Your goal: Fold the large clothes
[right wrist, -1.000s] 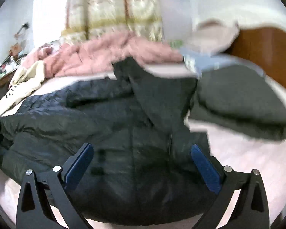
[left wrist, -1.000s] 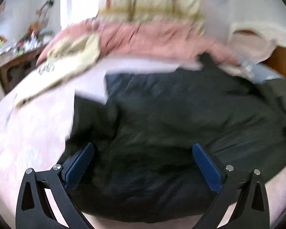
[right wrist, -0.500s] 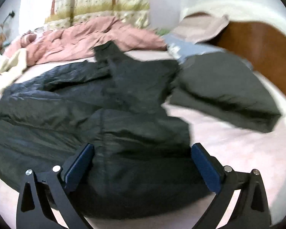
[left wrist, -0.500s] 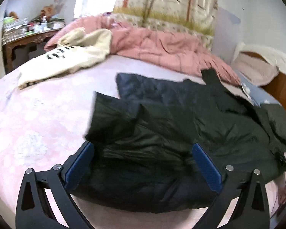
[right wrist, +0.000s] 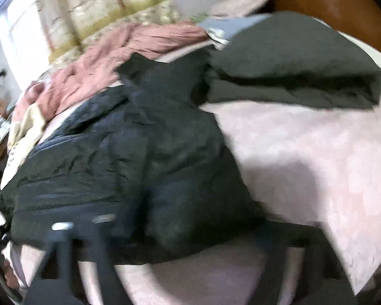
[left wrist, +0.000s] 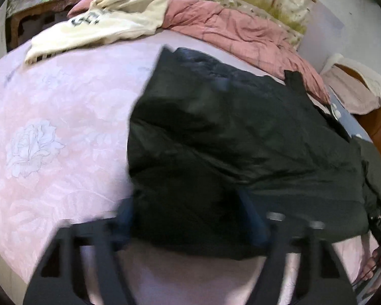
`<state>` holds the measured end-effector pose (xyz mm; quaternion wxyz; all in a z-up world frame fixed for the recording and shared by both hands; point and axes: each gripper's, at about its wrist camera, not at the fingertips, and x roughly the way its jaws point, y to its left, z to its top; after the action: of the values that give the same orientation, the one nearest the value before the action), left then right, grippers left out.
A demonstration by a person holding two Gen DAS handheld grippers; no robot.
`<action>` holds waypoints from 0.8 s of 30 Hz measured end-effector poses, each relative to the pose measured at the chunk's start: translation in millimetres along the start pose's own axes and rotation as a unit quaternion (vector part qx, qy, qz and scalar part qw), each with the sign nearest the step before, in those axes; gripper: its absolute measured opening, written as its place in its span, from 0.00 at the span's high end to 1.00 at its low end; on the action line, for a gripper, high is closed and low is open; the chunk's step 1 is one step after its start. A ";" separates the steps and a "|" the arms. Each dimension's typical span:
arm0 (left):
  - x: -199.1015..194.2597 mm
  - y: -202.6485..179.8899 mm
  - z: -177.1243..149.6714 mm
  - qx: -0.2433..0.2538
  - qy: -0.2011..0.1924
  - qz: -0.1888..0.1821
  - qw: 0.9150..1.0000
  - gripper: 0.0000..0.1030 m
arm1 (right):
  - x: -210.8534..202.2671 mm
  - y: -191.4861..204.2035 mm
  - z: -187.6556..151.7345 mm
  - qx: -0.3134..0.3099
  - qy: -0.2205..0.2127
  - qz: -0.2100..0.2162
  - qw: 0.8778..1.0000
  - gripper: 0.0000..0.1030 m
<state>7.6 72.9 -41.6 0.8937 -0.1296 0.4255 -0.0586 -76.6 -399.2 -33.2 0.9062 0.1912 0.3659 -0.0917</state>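
Observation:
A black puffy jacket [left wrist: 241,139] lies spread across the pink flowered bedsheet [left wrist: 50,127]. My left gripper [left wrist: 188,218] is at the jacket's near left corner. Its jaws are closing, and the bunched hem fills the gap between the blurred blue pads [left wrist: 251,218]. In the right wrist view the same jacket [right wrist: 139,152] runs off to the left. My right gripper [right wrist: 200,226] is at its near right corner, jaws closing with the fabric between them. Both views are smeared by motion.
A cream sweatshirt [left wrist: 106,23] and a rumpled pink quilt [left wrist: 228,30] lie at the far side of the bed. A folded dark green garment [right wrist: 292,63] sits right of the jacket, near the wooden headboard [right wrist: 330,0]. A cluttered wooden table [left wrist: 38,10] stands far left.
Both grippers have come in lower over the jacket's near hem and rolled. Their jaws went from wide open to narrowed around the fabric at each corner.

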 end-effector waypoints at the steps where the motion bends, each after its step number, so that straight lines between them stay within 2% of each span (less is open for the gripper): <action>1: -5.0 -4.6 -2.2 0.011 -0.001 -0.011 1.000 0.72 | -1.7 4.1 -2.2 -0.004 -0.003 0.000 1.000 0.78; 2: -11.9 -7.7 -4.8 0.021 -0.004 -0.012 1.000 0.79 | -7.3 7.9 -5.4 -0.011 -0.012 -0.003 1.000 0.85; 3: -18.9 -10.4 -8.8 0.027 -0.011 -0.007 1.000 0.82 | -16.9 12.5 -9.5 -0.020 -0.028 -0.010 0.999 0.87; 5: -34.4 -7.5 -16.4 0.023 -0.022 -0.012 0.999 0.84 | -34.2 17.8 -17.8 -0.024 -0.050 -0.017 0.998 0.88; 8: -52.9 9.5 -24.2 -0.005 -0.029 -0.029 0.999 0.83 | -53.1 20.6 -34.7 -0.020 -0.054 -0.018 0.998 0.88; 10: -52.5 10.5 -27.4 0.003 -0.026 -0.023 0.999 0.82 | -58.2 23.5 -37.1 -0.030 -0.060 -0.024 0.997 0.88; 11: -51.1 7.2 -29.4 0.017 -0.028 -0.011 0.999 0.77 | -58.7 24.1 -36.4 -0.031 -0.062 -0.032 0.997 0.85; 13: -50.2 -4.4 -30.5 0.054 -0.045 0.030 0.997 0.66 | -56.4 23.1 -36.5 -0.026 -0.061 -0.059 0.996 0.72; 15: -57.7 -14.0 -31.1 0.082 -0.083 0.060 0.991 0.53 | -54.1 16.3 -36.3 -0.010 -0.061 -0.076 0.995 0.47; 16: -63.8 -15.0 -32.4 0.088 -0.103 0.069 0.988 0.49 | -56.3 12.7 -36.7 -0.002 -0.068 -0.068 0.995 0.43; 18: -81.6 -18.9 -31.8 0.091 -0.153 0.072 0.981 0.36 | -60.0 10.6 -35.0 -0.001 -0.080 -0.046 0.996 0.39; 20: -98.2 -20.7 -30.7 0.091 -0.191 0.070 0.975 0.32 | -64.3 10.1 -32.9 -0.006 -0.097 -0.055 0.994 0.36; 23: -123.7 -29.5 -26.3 0.096 -0.245 0.059 0.963 0.24 | -86.8 9.8 -27.6 -0.016 -0.150 -0.054 0.987 0.15; 24: -130.1 -33.2 -23.0 0.103 -0.252 0.047 0.961 0.24 | -96.7 9.9 -23.9 -0.019 -0.174 -0.058 0.983 0.15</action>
<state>-92.2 64.8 50.8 0.9822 -0.0277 0.1841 -0.0259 -157.7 -377.7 21.4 0.9525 0.1334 0.2151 -0.1692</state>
